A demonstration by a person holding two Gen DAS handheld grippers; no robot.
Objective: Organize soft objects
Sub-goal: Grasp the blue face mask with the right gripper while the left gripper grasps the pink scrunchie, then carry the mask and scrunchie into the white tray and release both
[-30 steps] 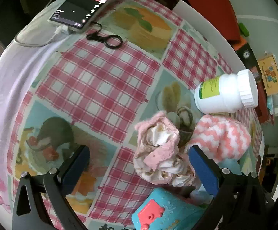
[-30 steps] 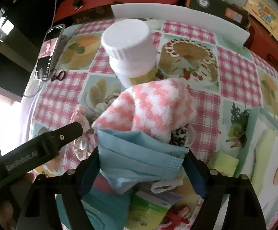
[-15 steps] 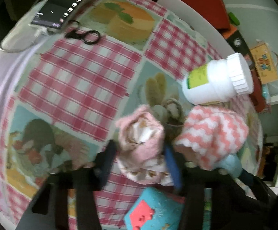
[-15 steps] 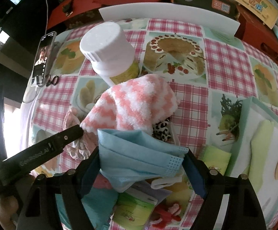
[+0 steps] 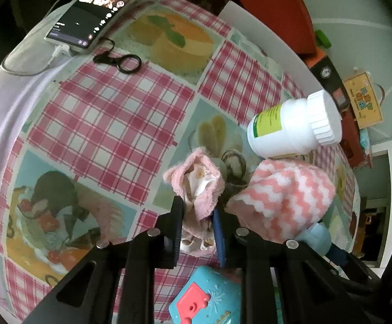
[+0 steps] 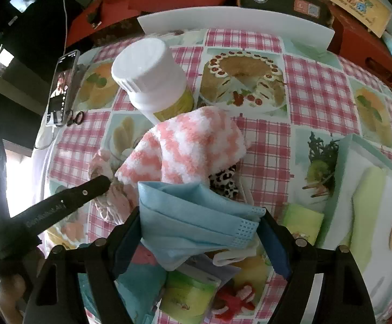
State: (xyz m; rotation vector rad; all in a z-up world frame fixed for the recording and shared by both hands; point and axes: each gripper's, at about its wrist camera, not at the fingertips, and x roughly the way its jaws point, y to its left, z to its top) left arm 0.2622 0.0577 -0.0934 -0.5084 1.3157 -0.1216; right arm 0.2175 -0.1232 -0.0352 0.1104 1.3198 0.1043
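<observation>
The sorting looks to be in its early or middle part: both grippers have a soft item in hand, yet nothing seen here has clearly been put away.

At the left of the cluster, the left gripper [image 5: 199, 217] is closing on a pink scrunchie [image 5: 196, 186] that lies on the checked tablecloth [image 5: 109, 124]; its pads already pinch the fabric between them. Just right of it, touching a white bottle [image 5: 293, 129] lying on its side, sits a pink-and-white fuzzy cloth [image 5: 285, 199], untouched. Further right, the right gripper [image 6: 200, 225] holds a folded blue face mask [image 6: 196, 218] above the table, its jaws set wide and clamped on the mask's two ends.

Left to do, by this judgement: carry both items to wherever they belong, then deal with the fuzzy cloth and the leopard-print piece [image 6: 224, 179] tucked under its right edge.

The left wrist view shows the pinch on the scrunchie up close and a teal toy [image 5: 204, 297] near the camera. Only the right wrist view shows the mask in full, the leopard-print piece, and a pale tray [image 6: 341, 167] at the far right holding a light green item, possibly the destination.
</observation>
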